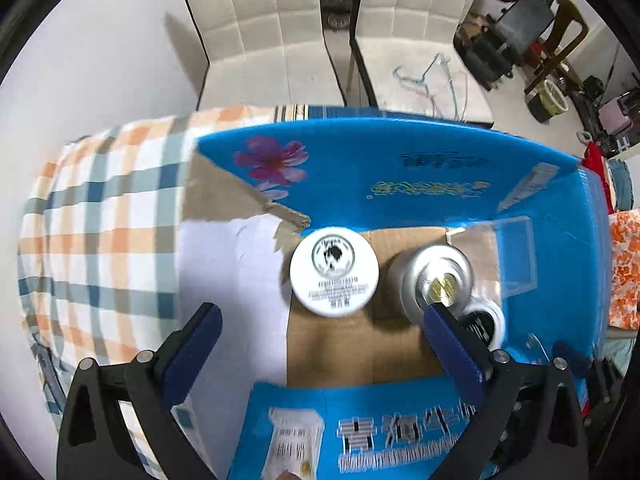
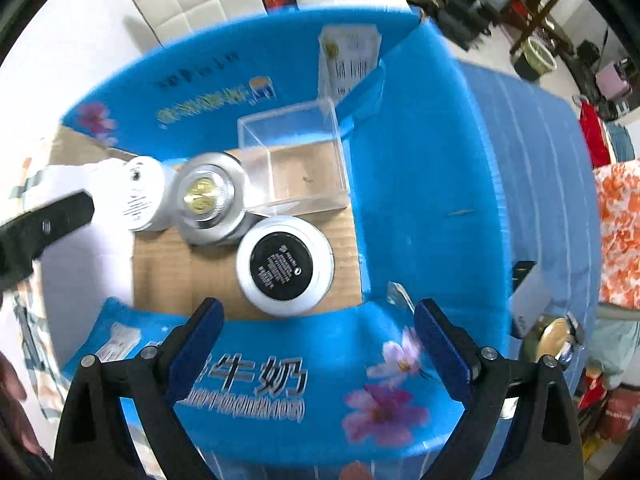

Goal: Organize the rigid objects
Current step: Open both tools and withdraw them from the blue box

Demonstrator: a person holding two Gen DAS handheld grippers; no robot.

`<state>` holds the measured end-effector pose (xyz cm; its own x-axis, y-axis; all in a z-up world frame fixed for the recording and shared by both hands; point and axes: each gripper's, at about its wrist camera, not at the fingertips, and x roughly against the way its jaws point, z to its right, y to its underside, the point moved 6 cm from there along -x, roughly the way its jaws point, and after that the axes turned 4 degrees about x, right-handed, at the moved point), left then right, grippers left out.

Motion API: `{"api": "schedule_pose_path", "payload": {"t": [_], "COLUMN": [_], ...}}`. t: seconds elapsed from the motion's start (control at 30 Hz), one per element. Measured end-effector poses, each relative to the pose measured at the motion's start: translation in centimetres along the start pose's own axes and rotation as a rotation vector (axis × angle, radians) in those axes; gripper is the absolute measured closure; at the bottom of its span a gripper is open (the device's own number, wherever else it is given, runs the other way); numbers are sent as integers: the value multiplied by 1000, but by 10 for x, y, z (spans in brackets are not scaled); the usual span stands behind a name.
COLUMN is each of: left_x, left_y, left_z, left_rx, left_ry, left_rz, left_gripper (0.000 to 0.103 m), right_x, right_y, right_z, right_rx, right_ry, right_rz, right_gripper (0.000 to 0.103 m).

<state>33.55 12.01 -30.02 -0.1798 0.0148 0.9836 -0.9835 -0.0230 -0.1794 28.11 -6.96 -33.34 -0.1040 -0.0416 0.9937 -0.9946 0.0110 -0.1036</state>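
Jars (image 2: 285, 271) sit mid-box (image 1: 400, 168) — floor (image 1: 360, 352) bare toward near wall.

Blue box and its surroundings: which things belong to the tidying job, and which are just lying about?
Job:
blue box
white jar
silver tin
black-topped jar
clear plastic case

Lying about:
checked cloth
white chairs
clothes hanger

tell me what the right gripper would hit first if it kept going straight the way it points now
Likely the near blue flap of the box: the open right gripper points down at it, with the black-topped jar just beyond. Depth is hard to judge.
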Motion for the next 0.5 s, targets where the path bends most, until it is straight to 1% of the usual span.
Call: {"api": "schedule_pose_path", "payload": {"t": [0.07,0.1,0.2,0.33,0.43,0.5], "left_x": [18,22,48,81,106,127], "left_y": [11,14,30,49,60,69], "left_z": [0,8,6,9,11,14], "left_rx": [-5,-2,10,16,14,16], "left_ry": [-2,-2,-3,-10,-22,-15], "left_rz": [32,47,89,146,191,222], "left_gripper": [0,0,0,0,0,0], "right_x": [18,28,58,92,126,151], "right_y": [4,6,11,29,39,47], "right_z": [-5,-4,-7,-11,-13,-15], "right_rx": [13,20,40,61,71,75], "right_ry": [-9,-10,-23,-36,-52,-63], "right_rz": [36,52,103,158,195,213], "right_gripper": [5,5,5,5,5,5]}}
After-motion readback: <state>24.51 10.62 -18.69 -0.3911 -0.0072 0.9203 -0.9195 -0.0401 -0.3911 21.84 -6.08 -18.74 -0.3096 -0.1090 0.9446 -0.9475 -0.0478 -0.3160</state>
